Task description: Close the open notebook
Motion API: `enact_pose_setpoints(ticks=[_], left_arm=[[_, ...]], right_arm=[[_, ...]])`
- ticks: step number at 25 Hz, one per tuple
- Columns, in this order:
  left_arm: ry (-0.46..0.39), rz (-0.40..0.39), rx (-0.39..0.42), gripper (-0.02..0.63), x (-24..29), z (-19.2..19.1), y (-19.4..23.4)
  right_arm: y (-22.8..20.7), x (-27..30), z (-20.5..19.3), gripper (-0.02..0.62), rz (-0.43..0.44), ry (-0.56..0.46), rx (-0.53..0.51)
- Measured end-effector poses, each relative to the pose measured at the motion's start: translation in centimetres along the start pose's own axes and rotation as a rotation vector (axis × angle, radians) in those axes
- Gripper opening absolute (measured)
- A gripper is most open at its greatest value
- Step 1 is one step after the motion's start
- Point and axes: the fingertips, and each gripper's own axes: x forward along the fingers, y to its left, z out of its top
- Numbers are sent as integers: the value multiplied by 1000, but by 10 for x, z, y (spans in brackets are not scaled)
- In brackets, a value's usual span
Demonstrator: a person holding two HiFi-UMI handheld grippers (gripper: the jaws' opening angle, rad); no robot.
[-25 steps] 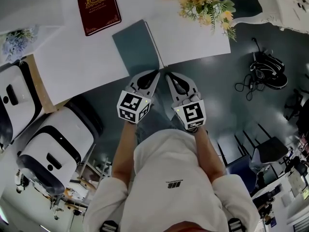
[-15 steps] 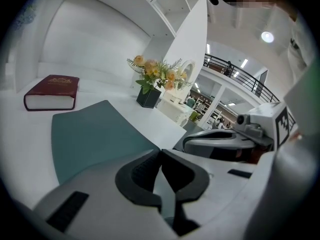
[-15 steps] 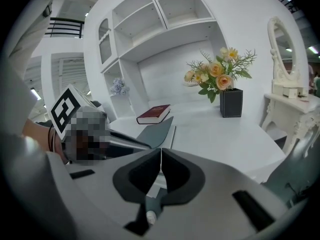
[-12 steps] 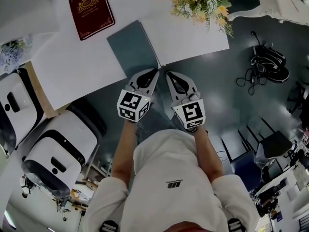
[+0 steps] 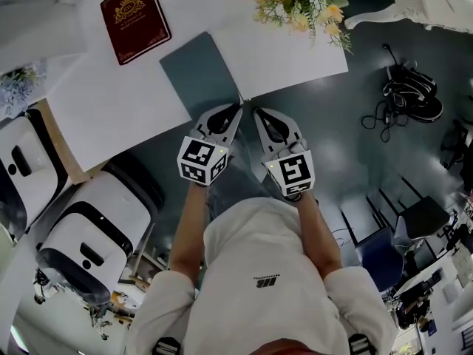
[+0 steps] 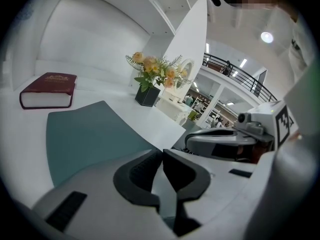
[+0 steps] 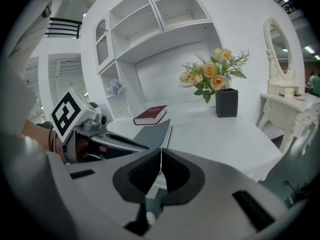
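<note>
A grey-teal notebook (image 5: pixel 199 72) lies flat on the white table (image 5: pixel 126 95) by its near edge, cover up, with a thin white edge along its right side. In the left gripper view the notebook (image 6: pixel 85 134) sits just ahead and to the left; in the right gripper view the notebook (image 7: pixel 152 131) lies beyond the jaws. My left gripper (image 5: pixel 235 111) and right gripper (image 5: pixel 259 113) hover side by side just off the table's edge, near the notebook's close corner. Both are shut with nothing between the pads, and neither touches the notebook.
A dark red book (image 5: pixel 135 9) lies at the table's far left. A flower arrangement (image 5: pixel 295 2) in a dark vase (image 7: pixel 226 103) stands at the back right. White and black chairs (image 5: pixel 81 235) stand on the left, cables (image 5: pixel 406 98) lie on the floor at right.
The table, notebook and red book have drifted slightly up and left in the head view. Both grippers hold nearly the same place and stay shut.
</note>
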Motion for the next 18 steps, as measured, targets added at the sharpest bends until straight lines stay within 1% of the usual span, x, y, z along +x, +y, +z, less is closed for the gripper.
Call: enact_pose_setpoints(ticks=[6,10,18], left_arm=[[-27,-2,-5,0,-4,7,-7],[-44,7,1,0,-9,14,-11],[-81,44,3,0,-26,26,-14]], right_arm=[[-1,-5,4,-3,6,-8,-4],[-2,-9,8,-3,4,-8,-28],[1,-17,19,-3,21,-20,-50]])
